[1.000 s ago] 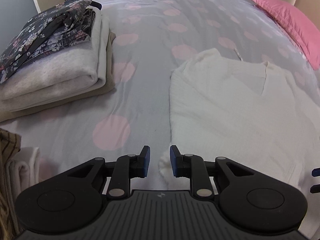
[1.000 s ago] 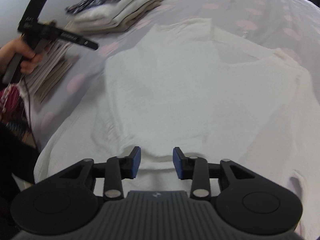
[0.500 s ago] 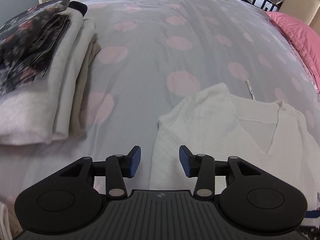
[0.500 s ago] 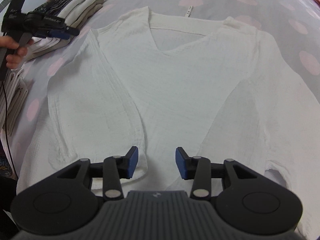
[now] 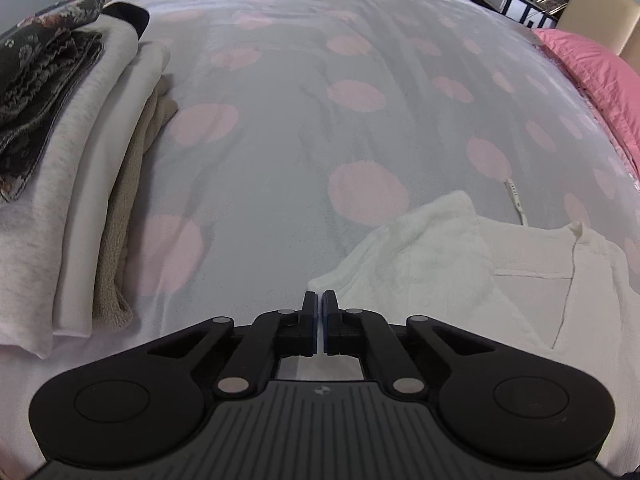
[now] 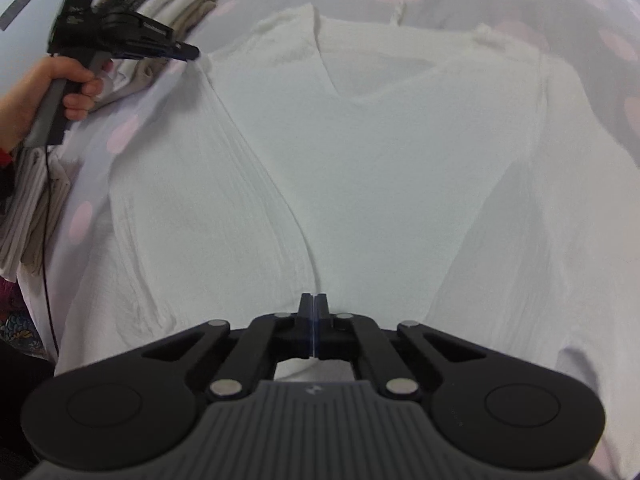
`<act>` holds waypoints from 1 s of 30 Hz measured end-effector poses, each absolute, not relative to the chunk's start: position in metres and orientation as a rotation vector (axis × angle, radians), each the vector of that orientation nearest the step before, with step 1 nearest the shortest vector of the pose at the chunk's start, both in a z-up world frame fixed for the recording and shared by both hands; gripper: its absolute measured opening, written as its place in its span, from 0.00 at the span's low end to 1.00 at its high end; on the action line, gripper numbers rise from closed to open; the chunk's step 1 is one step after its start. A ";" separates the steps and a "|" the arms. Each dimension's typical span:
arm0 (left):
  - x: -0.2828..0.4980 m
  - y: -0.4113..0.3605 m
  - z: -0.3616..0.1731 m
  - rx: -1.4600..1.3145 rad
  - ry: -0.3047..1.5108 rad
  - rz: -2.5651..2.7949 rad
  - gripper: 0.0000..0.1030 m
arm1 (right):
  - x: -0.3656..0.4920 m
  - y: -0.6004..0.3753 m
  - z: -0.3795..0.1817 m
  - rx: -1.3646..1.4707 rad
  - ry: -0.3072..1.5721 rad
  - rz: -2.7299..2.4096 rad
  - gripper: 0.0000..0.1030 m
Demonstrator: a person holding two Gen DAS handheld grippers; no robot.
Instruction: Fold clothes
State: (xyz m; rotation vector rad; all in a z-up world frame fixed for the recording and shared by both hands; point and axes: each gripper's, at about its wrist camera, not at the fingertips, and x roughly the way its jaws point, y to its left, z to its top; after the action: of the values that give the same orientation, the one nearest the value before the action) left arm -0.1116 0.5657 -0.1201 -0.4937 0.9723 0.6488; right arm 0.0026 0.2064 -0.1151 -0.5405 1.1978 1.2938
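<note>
A white V-neck top (image 6: 360, 152) lies flat, front up, on a grey bedspread with pink dots (image 5: 304, 128). Its left sleeve is folded in along the body. In the left wrist view my left gripper (image 5: 320, 300) is shut, and the top's left shoulder corner (image 5: 400, 256) runs right into its tips. The right wrist view shows that gripper (image 6: 191, 53) at the same corner, held by a hand (image 6: 44, 92). My right gripper (image 6: 314, 302) is shut low on the top, where the folded sleeve's edge runs into its jaws.
A stack of folded clothes (image 5: 60, 168) stands left of the top, with a dark floral piece (image 5: 36, 64) uppermost. More folded cloth (image 6: 24, 216) lies at the bed's near left edge. A pink pillow (image 5: 592, 68) sits far right. A white label strip (image 5: 516, 200) lies beyond the collar.
Both grippers went from open to shut. The left one moved up along the top's left side to the shoulder corner. The right one sank a little onto the sleeve fold.
</note>
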 end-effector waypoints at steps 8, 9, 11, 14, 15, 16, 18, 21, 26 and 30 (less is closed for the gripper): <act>-0.123 0.576 -0.115 -0.497 0.967 0.675 0.00 | 0.021 0.235 -0.082 -0.563 1.099 1.269 0.09; -0.123 0.577 -0.116 -0.499 0.967 0.674 0.00 | 0.020 0.235 -0.088 -0.564 1.124 1.269 0.23; -0.122 0.577 -0.116 -0.502 0.964 0.672 0.00 | 0.018 0.234 -0.101 -0.567 1.174 1.269 0.46; -0.122 0.577 -0.116 -0.504 0.966 0.675 0.00 | 0.006 0.230 -0.125 -0.592 1.253 1.261 0.45; -0.122 0.577 -0.115 -0.504 0.968 0.676 0.00 | 0.002 0.226 -0.133 -0.588 1.288 1.258 0.45; -0.122 0.577 -0.115 -0.505 0.969 0.676 0.00 | -0.001 0.223 -0.138 -0.573 1.308 1.257 0.45; -0.123 0.578 -0.115 -0.507 0.972 0.677 0.00 | -0.008 0.216 -0.147 -0.543 1.346 1.257 0.29; -0.122 0.578 -0.115 -0.511 0.971 0.683 0.00 | -0.015 0.213 -0.144 -0.542 1.328 1.266 0.03; -0.123 0.578 -0.112 -0.504 0.964 0.684 0.00 | 0.000 0.220 -0.100 -0.538 1.210 1.274 0.03; -0.122 0.582 -0.109 -0.496 0.956 0.709 0.00 | 0.031 0.241 -0.067 -0.543 1.093 1.228 0.03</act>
State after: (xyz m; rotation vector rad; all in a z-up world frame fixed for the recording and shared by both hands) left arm -0.1215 0.5816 -0.1087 -0.4962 0.9565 0.7088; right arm 0.0309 0.2410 -0.0672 -0.5431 1.0928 1.2277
